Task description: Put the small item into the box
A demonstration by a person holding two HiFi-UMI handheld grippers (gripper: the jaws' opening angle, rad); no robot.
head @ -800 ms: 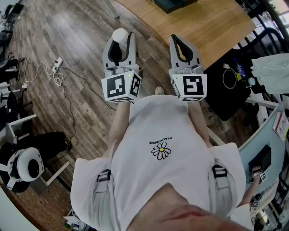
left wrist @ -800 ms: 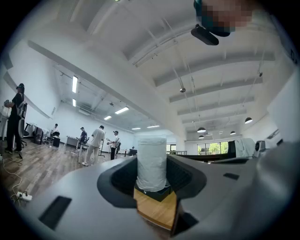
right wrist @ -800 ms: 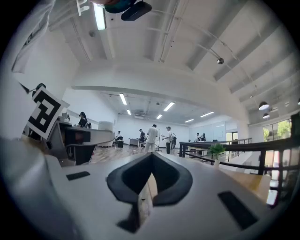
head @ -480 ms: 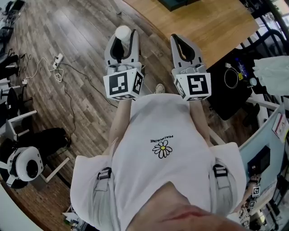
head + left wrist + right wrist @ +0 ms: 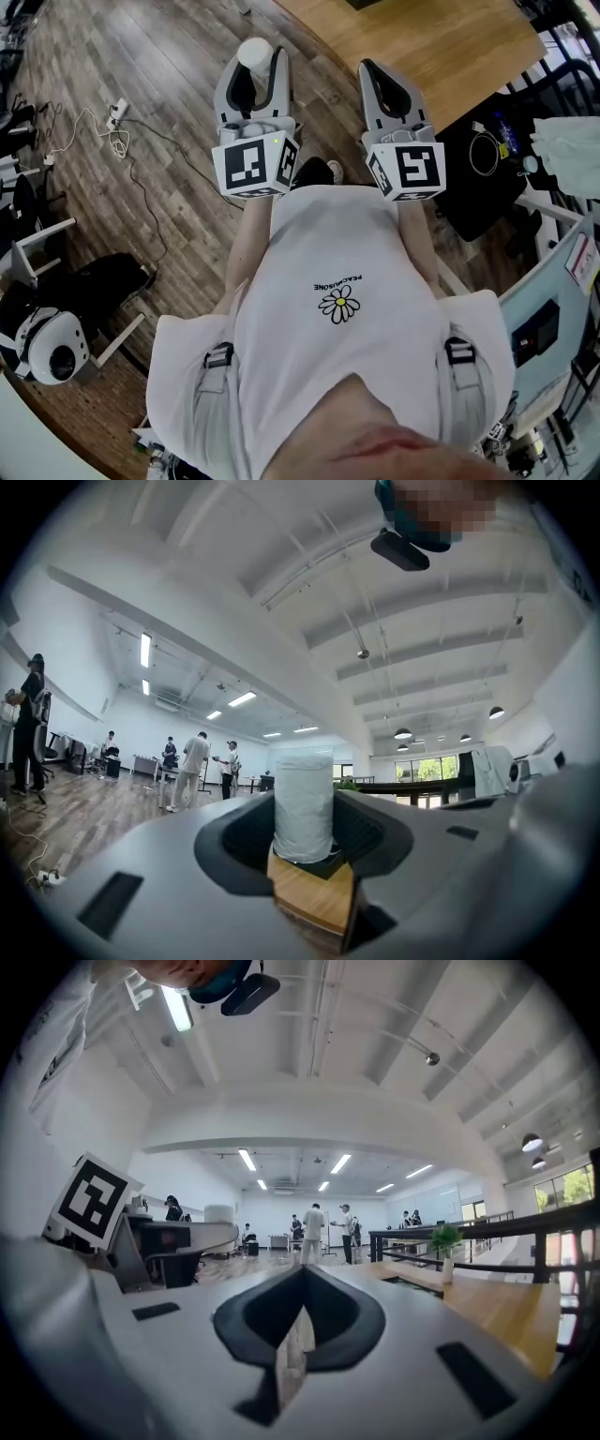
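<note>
1. Head view, task item. The white cylinder (image 5: 253, 51) sits at the tip of the left gripper (image 5: 253, 64), out over the wood floor (image 5: 141, 112) and short of the wooden table (image 5: 422, 47). It shows here end-on, as a round white cap, so its long axis runs up and down.
2. Head view, hands. Both grippers are held out level in front of the person's white shirt (image 5: 337, 309), side by side and near each other, jaws pointing away from the body. The left marker cube (image 5: 255, 164) and the right marker cube (image 5: 408, 171) sit close to the chest. The right gripper (image 5: 368, 67) reaches the table's near edge.
3. Left gripper view. The white cylinder (image 5: 303, 803) stands upright between the two dark jaw pads, which press on its sides; the jaws are spread fairly wide around it. Its long axis is vertical, square to the line of the jaws. Below its base shows a dark object, not identifiable, and a strip of the table (image 5: 314, 902).
4. Right gripper view. The jaws are brought together, tips meeting, with nothing between them. The table (image 5: 506, 1316) lies to the right with a small potted plant (image 5: 445, 1241) on it; the left gripper's marker cube (image 5: 94, 1199) shows at the left.
</note>
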